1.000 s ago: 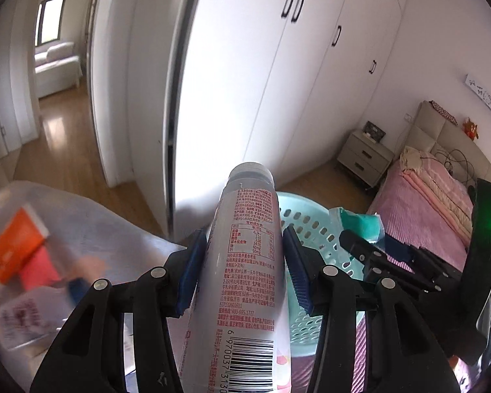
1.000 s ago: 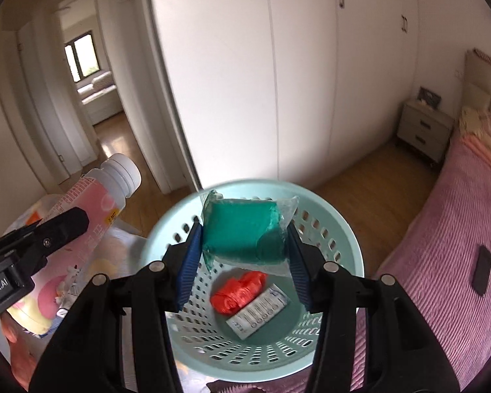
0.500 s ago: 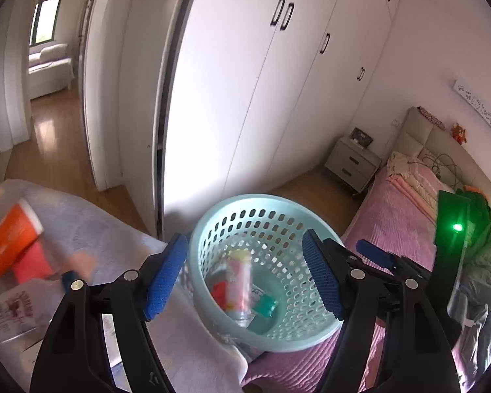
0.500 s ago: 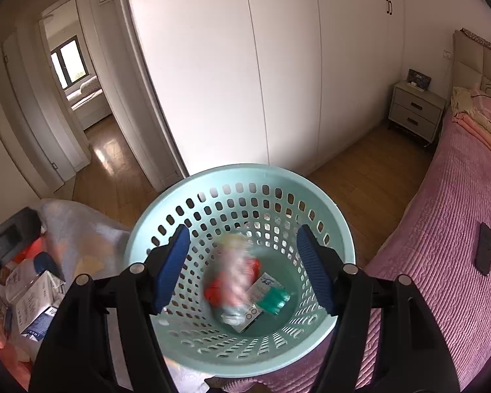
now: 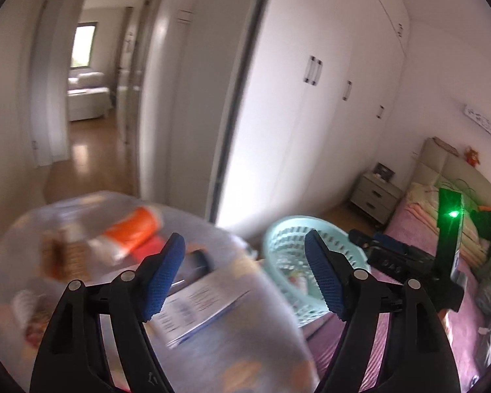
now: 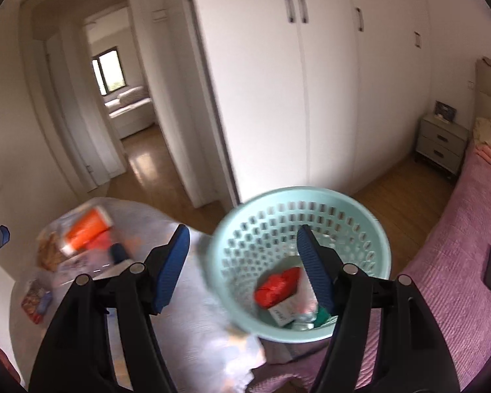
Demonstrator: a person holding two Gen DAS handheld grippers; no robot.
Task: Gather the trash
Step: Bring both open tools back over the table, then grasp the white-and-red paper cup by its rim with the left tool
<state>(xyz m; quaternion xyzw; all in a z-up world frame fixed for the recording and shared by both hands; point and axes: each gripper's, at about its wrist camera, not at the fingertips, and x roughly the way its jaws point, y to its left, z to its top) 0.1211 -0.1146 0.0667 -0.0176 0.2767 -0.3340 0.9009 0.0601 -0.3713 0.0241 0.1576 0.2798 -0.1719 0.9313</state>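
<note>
Basket: the pale green basket (image 6: 299, 262) sits on the pink bed (image 6: 458, 262), touching the edge of the cloth-covered desk (image 6: 193, 334). It now holds a red wad (image 6: 276, 286), a white packet (image 6: 283, 311) and a green packet (image 6: 322, 316), seen in the right view.
Change: a second ago the left claw gripped a pink bottle and the right a green packet; both were let go over the basket half a second ago and now lie inside or out of sight behind the claw finger.
Left claw: the left claw (image 5: 244, 278) is wide and empty, and has swung away from the basket toward the desk.
Right claw: the right claw (image 6: 242, 267) is wide and empty, straddling the basket's near rim and the desk edge.
Remaining trash: an orange-and-white tube (image 5: 127, 232), a flat printed box (image 5: 199, 304) and small packets (image 6: 36, 299) lie on the desk, blurred by motion.
Meaning: two drops look done; the task is partway, with the desk items likely next.
</note>
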